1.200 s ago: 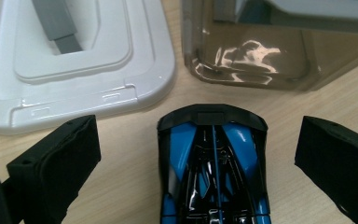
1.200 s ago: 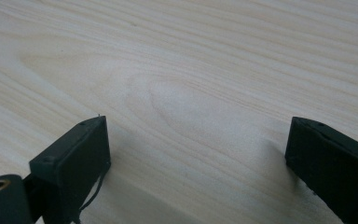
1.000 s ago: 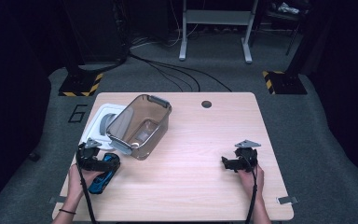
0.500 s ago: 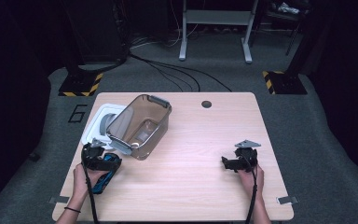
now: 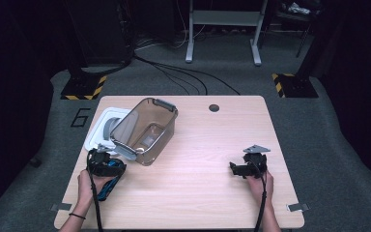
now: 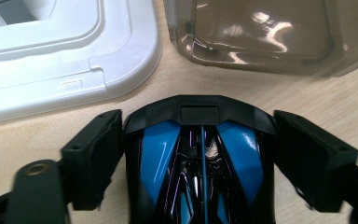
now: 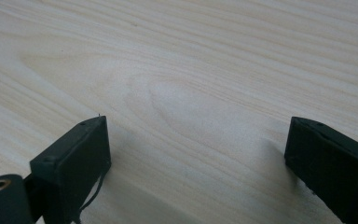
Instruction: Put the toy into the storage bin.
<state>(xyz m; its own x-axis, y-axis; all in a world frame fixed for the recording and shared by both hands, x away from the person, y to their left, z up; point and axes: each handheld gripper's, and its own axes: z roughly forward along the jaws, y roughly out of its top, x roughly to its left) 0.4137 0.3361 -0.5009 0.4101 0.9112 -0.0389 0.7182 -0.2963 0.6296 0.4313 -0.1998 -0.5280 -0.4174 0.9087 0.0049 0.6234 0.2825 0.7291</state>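
Closing around a black-and-blue toy car (image 6: 200, 172), the left gripper (image 6: 200, 154) is working at the near left of the bench (image 5: 198, 193), where the car is lying flat on the wood just near of a white lid (image 6: 65, 60) and a smoky clear plastic bin (image 6: 261, 32) tipped on its side. In the left gripper view its jaws have just been closing with the car's body between them; the left pad is sitting against or a hair off the flank, while a slim gap is showing on the right, so I am judging the grip as not yet pressing. The car is looking like a hard, glossy moulded shell: light, stiff, and likely slippery across those polished blue panels. Its sides are curving inward toward the nose, so a pinch too far forward is risking a squirt-out; taking it across the widest, straightest part of the body, low on the flanks, is seeming the safest hold. The right gripper (image 7: 196, 154) is waiting at the near right of the bench, jaws standing wide apart over bare wood and holding nothing. The bin's thin walls are probably flexing easily if bumped.
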